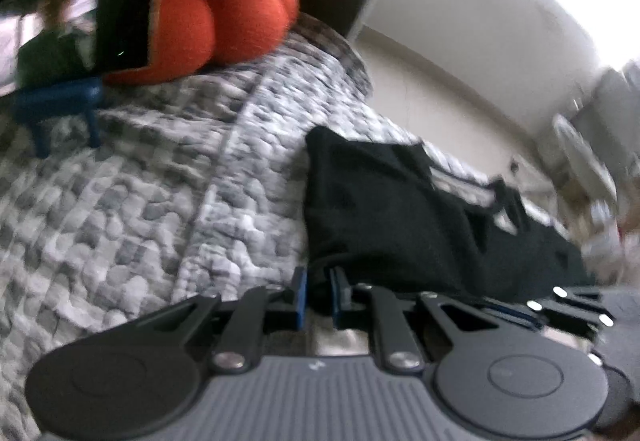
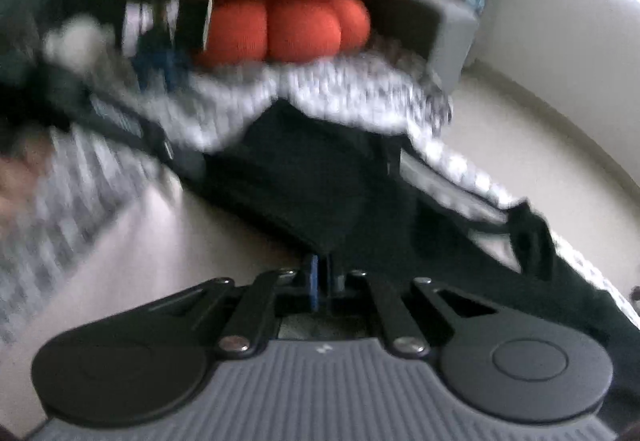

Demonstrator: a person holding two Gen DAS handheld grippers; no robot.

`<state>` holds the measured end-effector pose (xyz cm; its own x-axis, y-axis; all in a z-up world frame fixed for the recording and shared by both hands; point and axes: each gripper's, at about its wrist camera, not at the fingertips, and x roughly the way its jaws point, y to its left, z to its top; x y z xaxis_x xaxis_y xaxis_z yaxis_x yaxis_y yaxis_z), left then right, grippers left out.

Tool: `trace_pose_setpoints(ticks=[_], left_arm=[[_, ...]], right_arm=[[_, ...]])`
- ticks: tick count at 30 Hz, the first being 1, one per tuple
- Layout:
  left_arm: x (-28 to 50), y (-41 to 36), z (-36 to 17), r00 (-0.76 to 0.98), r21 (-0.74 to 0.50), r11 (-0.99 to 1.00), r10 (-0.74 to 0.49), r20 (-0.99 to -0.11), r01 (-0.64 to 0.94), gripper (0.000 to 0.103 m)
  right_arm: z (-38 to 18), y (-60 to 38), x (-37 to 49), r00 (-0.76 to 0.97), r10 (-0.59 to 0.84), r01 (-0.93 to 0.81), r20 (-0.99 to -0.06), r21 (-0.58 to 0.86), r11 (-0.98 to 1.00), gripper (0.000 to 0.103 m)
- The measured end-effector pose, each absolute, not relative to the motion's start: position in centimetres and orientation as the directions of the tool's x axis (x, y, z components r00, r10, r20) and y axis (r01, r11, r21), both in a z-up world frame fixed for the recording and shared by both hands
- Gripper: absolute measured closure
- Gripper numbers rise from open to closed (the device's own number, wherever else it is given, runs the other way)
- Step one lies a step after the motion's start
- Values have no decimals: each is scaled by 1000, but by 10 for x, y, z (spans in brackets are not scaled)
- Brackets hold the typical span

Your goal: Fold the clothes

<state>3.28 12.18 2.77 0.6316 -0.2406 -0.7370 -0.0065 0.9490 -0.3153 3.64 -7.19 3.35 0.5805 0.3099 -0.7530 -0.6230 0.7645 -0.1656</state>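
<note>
A black garment point(image 1: 400, 225) lies partly on a grey-and-white quilted bedspread point(image 1: 140, 201), and both handheld grippers have hold of it. The left gripper point(image 1: 320, 291) has its blue-tipped fingers drawn close with a fold of the black cloth's near edge pinched between them; the right gripper point(image 2: 322, 281) has its fingers pressed nearly together on another point of the near hem, which rises to a small peak there. Both views are blurred. The garment is not a flat, squared stack — it looks bunched and stretched between the two grips, with a strap or narrow end point(image 1: 504, 197) trailing off its far side, so the folding seems to be under way rather than finished; how many folds it already carries cannot be told. Relative to the garment, the open quilted surface spreads wide to its left in the left wrist view, giving room to lay cloth down. Beyond the garment the bedspread ends at a rumpled edge, with pale floor point(image 2: 540, 145) past it, so cloth carried that way could slip off. Farther back from the garment sits a grey box-like object point(image 2: 444, 29), and a small blue stool-like thing point(image 1: 64, 109) stands well to the garment's far left. An orange gloved hand point(image 1: 208, 1) fills the top of each view.
</note>
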Motion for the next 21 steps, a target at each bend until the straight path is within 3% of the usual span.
trace_pose_setpoints(ticks=[4, 5, 7, 10, 17, 21], left_arm=[[32, 125, 31, 632, -277, 961, -219, -743, 7, 91], [31, 126, 31, 631, -279, 960, -222, -743, 10, 91], [31, 130, 32, 627, -283, 959, -230, -744, 16, 89], [30, 138, 37, 633, -290, 957, -217, -743, -12, 82], [27, 134, 52, 707, -287, 957, -172, -686, -46, 83], [30, 105, 44, 686, -197, 980, -149, -712, 8, 83]], right_arm=[[35, -72, 34, 591, 294, -620, -751, -190, 761, 94], [38, -74, 33, 598, 292, -614, -746, -193, 765, 81], [44, -83, 36, 600, 324, -595, -732, -137, 792, 70], [52, -96, 40, 603, 374, -564, -705, -44, 825, 69], [66, -118, 54, 613, 449, -473, -650, 153, 868, 67], [43, -98, 56, 555, 371, -493, -745, 65, 867, 67]])
